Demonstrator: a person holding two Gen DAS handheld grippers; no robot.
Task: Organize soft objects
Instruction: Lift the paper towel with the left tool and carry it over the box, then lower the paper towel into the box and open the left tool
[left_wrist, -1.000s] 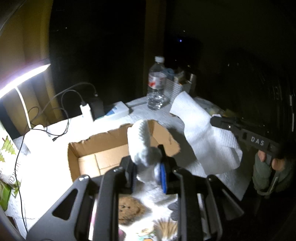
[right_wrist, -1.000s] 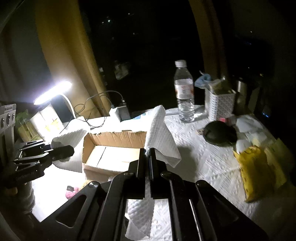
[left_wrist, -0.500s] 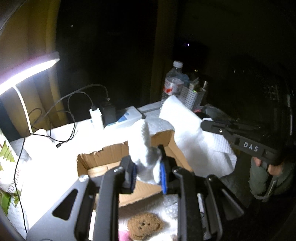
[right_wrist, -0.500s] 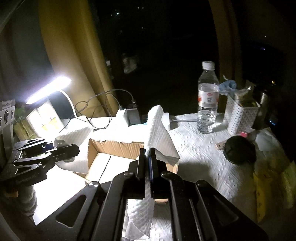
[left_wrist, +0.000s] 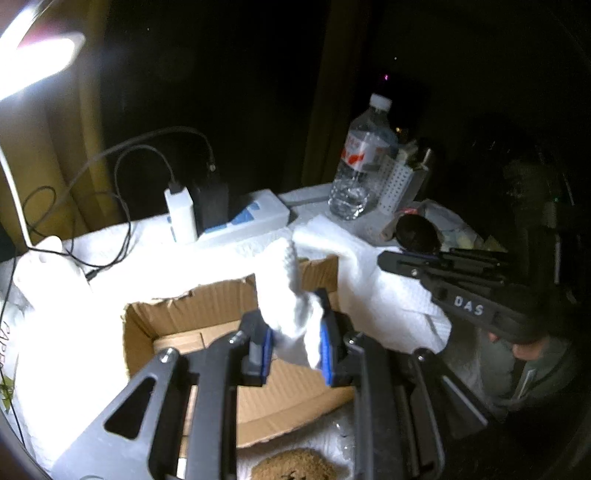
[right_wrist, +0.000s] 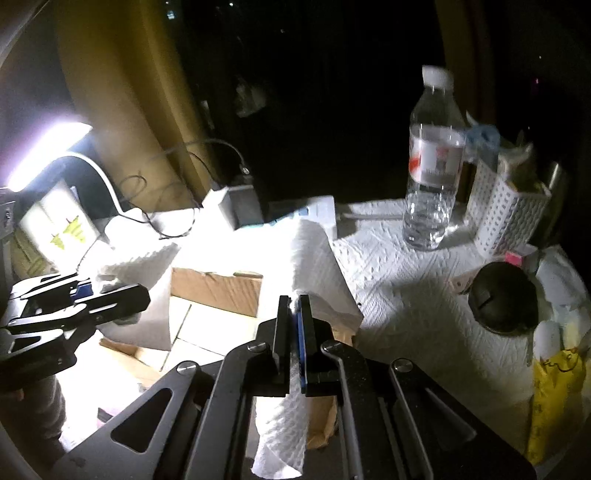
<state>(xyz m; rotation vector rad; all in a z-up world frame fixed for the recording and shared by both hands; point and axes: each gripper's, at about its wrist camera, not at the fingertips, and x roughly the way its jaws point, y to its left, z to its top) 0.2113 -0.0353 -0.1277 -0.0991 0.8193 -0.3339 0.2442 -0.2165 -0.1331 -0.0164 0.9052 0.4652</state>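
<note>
An open cardboard box (left_wrist: 207, 306) sits on the paper-covered table; it also shows in the right wrist view (right_wrist: 218, 291). My left gripper (left_wrist: 293, 334) is shut on a bunched white paper towel (left_wrist: 286, 295) and holds it over the box's right part. My right gripper (right_wrist: 294, 314) is shut on a second white paper towel (right_wrist: 317, 266), which drapes over the box's right edge and hangs below the fingers. The right gripper also shows in the left wrist view (left_wrist: 391, 258), and the left gripper in the right wrist view (right_wrist: 122, 299).
A water bottle (right_wrist: 432, 162), a white perforated basket (right_wrist: 506, 218) and a dark round lid (right_wrist: 502, 299) stand at the back right. A yellow bag (right_wrist: 554, 398) lies at right. A lamp (right_wrist: 44, 155), chargers and cables (left_wrist: 147, 177) are at left. A brown plush (left_wrist: 295, 465) lies before the box.
Both grippers have moved forward with their towels. The box is now nearer and under the left gripper; the right towel has come onto the box's right edge.
</note>
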